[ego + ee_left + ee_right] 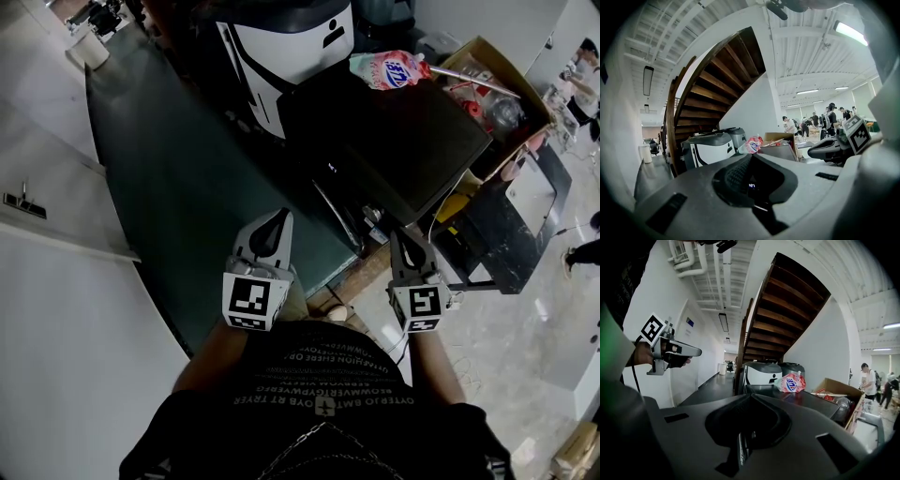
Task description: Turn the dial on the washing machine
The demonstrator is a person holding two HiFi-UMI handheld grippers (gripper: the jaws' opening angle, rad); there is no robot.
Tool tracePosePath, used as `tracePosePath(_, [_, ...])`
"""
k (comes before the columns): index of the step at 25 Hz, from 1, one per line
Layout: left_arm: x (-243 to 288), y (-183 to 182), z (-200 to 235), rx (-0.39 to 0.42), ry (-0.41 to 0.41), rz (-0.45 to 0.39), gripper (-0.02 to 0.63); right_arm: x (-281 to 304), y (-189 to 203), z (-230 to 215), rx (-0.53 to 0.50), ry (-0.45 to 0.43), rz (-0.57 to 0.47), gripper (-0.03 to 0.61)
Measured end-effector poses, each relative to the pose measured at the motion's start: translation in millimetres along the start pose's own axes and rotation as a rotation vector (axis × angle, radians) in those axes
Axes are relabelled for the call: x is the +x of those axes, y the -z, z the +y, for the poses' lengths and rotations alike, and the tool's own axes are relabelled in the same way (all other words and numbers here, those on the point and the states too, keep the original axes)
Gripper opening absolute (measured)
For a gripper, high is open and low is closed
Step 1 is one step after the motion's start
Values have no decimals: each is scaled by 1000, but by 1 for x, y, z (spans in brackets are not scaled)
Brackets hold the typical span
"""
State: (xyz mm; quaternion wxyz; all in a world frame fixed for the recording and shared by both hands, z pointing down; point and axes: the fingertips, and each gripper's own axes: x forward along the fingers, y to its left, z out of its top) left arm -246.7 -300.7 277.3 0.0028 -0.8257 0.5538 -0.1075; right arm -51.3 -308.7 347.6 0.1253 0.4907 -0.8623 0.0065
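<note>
The washing machine (394, 141) is a black box with a dark flat top (806, 399), standing ahead of me, and a small lit display (330, 169) shows near its front left edge. I cannot make out a dial in any view. My left gripper (279, 217) hangs in the air short of the machine's left front, its jaws closed to a point (751, 155). My right gripper (401, 234) floats in front of the machine's near corner, jaws together (750, 394) with nothing between them. Neither gripper touches the machine.
A pink detergent pouch (389, 67) lies at the back of the machine's top. An open cardboard box (487, 84) of clutter stands to its right, a white-and-black machine (291, 47) behind it. A wooden staircase (787, 301) rises above. People (834, 115) stand far right.
</note>
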Motion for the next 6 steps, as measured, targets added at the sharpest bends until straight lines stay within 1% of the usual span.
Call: tracePosePath(6, [2,1,13,6,-29,7,6,15,-4,5,10,-26,-8,-3])
